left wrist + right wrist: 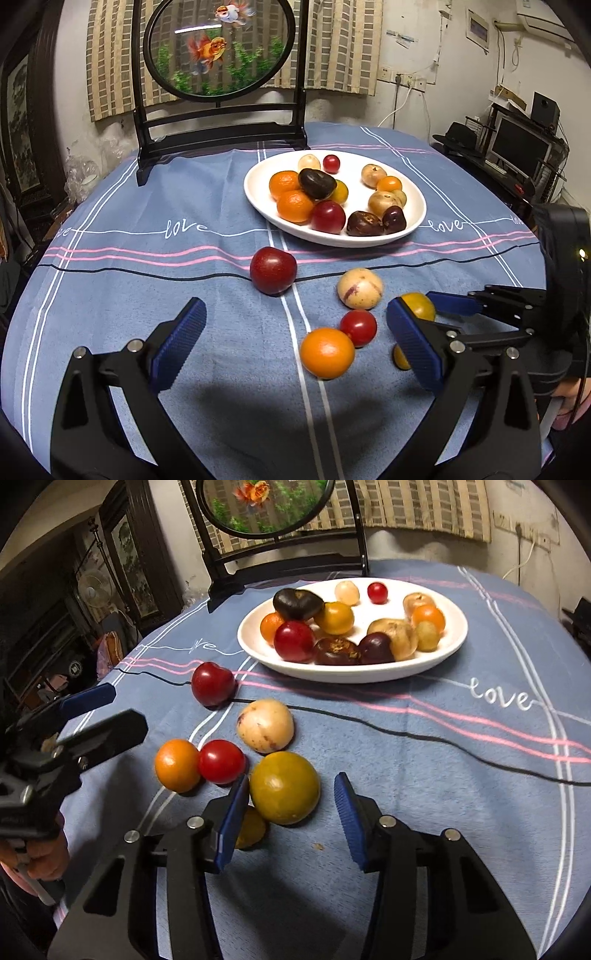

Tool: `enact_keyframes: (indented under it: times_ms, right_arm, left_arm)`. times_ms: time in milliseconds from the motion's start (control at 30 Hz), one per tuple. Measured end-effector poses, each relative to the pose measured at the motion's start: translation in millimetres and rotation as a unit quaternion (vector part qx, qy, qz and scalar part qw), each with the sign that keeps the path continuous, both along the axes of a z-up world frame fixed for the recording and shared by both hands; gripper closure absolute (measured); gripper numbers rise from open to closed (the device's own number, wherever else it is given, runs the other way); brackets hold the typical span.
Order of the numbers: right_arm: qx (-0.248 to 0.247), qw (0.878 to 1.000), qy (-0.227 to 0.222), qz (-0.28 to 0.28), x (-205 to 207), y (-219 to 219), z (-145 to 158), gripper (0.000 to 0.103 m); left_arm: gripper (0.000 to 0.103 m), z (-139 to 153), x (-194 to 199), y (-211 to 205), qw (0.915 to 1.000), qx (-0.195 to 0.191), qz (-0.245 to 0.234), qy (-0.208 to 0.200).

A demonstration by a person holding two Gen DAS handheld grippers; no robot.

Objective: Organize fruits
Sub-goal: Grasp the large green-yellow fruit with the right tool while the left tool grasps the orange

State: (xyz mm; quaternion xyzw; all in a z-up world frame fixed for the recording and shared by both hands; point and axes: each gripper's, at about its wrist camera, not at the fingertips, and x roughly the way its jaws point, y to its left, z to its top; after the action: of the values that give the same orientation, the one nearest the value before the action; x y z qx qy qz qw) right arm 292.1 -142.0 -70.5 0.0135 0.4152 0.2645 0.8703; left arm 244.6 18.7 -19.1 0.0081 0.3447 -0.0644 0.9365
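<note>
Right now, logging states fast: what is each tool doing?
Left tool: open, holding nothing.
Right tool: open around the yellow fruit, not gripping it.

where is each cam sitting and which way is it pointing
Left wrist: on the left gripper, looking across the table at the white plate; its open fingers show.
Right wrist: on the right gripper, open around a yellow fruit; a hand shows.
Shared: plate, loose orange fruit, each other's gripper.

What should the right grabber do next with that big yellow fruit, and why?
Probably slide the right gripper slightly forward and close on the yellow fruit. Its jaws are open, the fruit sits at their tips, only partly between them, and it still lies on the tablecloth, outside the white plate.
</note>
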Motion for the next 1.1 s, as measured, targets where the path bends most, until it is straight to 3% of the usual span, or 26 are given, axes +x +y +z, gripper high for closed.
enact_keyframes:
  times_ms: [167,400,533,767,1100]
  right_arm:
    - [0.010,1.000,0.010,0.001,0.1,0.4,-0.5,0.063]
    - [0.023,1.000,0.005,-0.013,-3.0,-7.6,3.6,0.064]
    - [0.044,0.998,-0.006,-0.034,-3.5,-21.1,12.0,0.064]
    - [0.053,0.997,-0.009,-0.054,0.7,-30.8,14.4,0.064]
    - [0.056,0.997,-0.005,-0.060,1.1,-33.1,15.8,0.064]
  left_arm:
    - [0.003,-1.5,-0.1,1.2,1.0000,0.000,-0.002,0.003]
    - [0.003,-8.1,2.6,-0.7,0.9998,0.015,-0.008,0.013]
    - [0.003,-18.4,-2.7,-2.1,0.9984,0.036,-0.036,0.023]
    - [0.004,-35.7,-3.6,-9.7,0.9939,0.027,-0.086,0.064]
    - [0.004,-47.9,-6.8,-24.6,0.9897,0.059,-0.109,0.071]
